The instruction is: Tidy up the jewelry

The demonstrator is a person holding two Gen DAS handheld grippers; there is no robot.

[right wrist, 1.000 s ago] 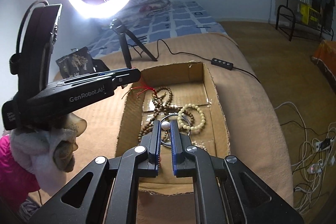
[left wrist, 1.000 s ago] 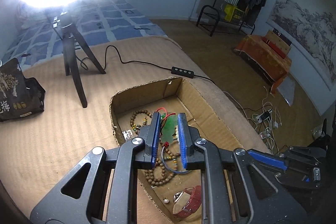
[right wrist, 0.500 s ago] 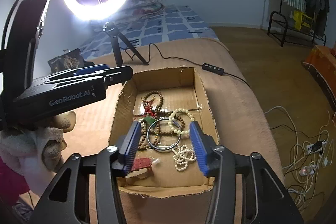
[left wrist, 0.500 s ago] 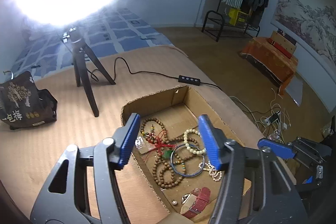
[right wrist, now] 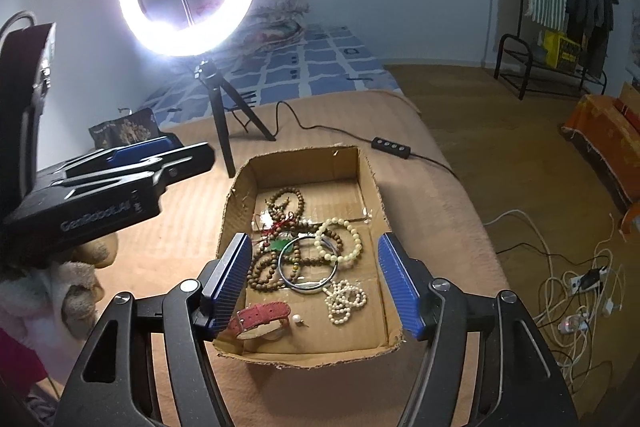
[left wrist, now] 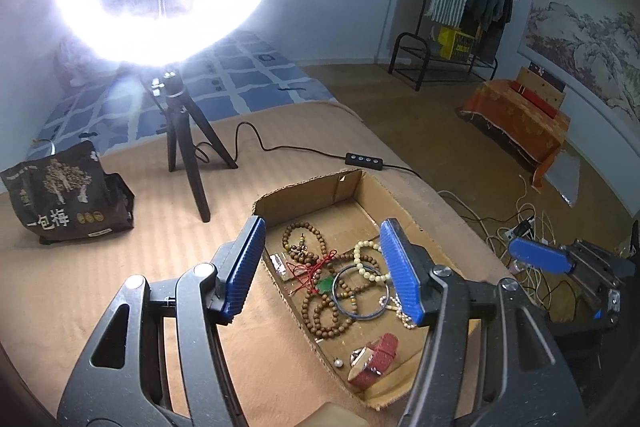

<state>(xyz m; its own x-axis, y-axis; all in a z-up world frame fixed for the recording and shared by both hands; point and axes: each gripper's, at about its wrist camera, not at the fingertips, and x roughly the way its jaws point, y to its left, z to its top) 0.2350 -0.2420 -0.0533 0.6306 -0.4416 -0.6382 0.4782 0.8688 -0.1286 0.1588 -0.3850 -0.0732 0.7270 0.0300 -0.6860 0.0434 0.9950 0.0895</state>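
An open cardboard box [left wrist: 304, 187] [right wrist: 304, 163] lies on the tan blanket with a tangle of jewelry inside. In it are brown wooden bead strands [left wrist: 324, 319] [right wrist: 260, 273], a cream bead bracelet [left wrist: 366, 263] [right wrist: 340, 239], a metal bangle [left wrist: 362, 317] [right wrist: 308, 288], a green pendant [left wrist: 326, 283], a pearl string [right wrist: 346, 299] and a red watch strap [left wrist: 380, 347] [right wrist: 264, 313]. My left gripper [left wrist: 322, 227] hangs open above the box, holding nothing. My right gripper [right wrist: 314, 239] hovers over the box's near end, its jaws opening, with nothing between them.
A lit ring light on a black tripod [left wrist: 188, 163] [right wrist: 224, 131] stands behind the box, and its cable remote [left wrist: 362, 159] lies by the far right corner. A dark snack bag [left wrist: 64, 195] sits at the left. Beyond the bed's right edge, cords [right wrist: 580, 291] litter the floor.
Both grippers were shut low among the jewelry in the box. Both have since opened wide and drawn back and up, the left more. All the jewelry stays in the box.
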